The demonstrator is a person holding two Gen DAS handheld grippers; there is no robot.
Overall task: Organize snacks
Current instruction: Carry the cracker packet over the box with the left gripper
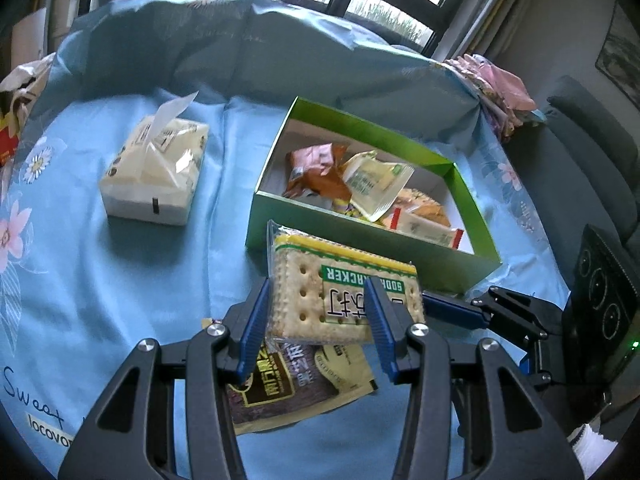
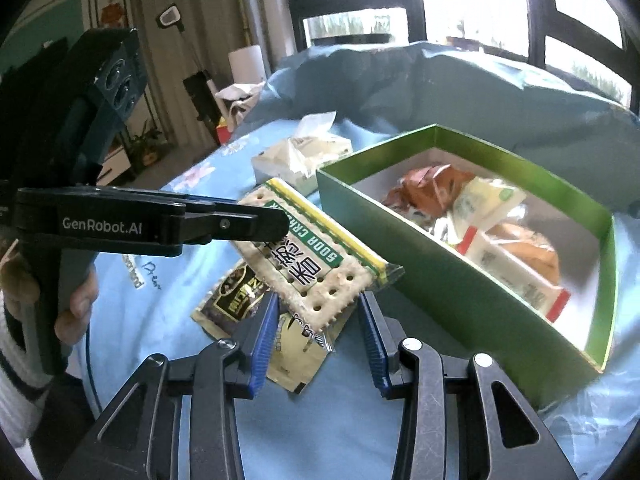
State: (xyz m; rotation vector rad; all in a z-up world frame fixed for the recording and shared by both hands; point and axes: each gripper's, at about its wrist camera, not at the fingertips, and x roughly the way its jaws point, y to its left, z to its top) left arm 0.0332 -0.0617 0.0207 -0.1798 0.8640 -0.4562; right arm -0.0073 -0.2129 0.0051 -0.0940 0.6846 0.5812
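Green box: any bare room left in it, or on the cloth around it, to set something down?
Inside the green box, bare floor shows at the end nearest the tissue pack and at the opposite end past the red-edged packet; the middle is piled. The blue cloth between tissue pack and box is bare. The brown packet crowds the front.

left wrist: close, looks down-forward along its fingers, green box (image 1: 404, 152) at 1 o'clock | right wrist: close, same tilt, box (image 2: 420, 264) at 3 o'clock | shared: box, cracker pack (image 1: 344, 300), tissue pack (image 1: 156, 172), blue cloth (image 1: 100, 272)
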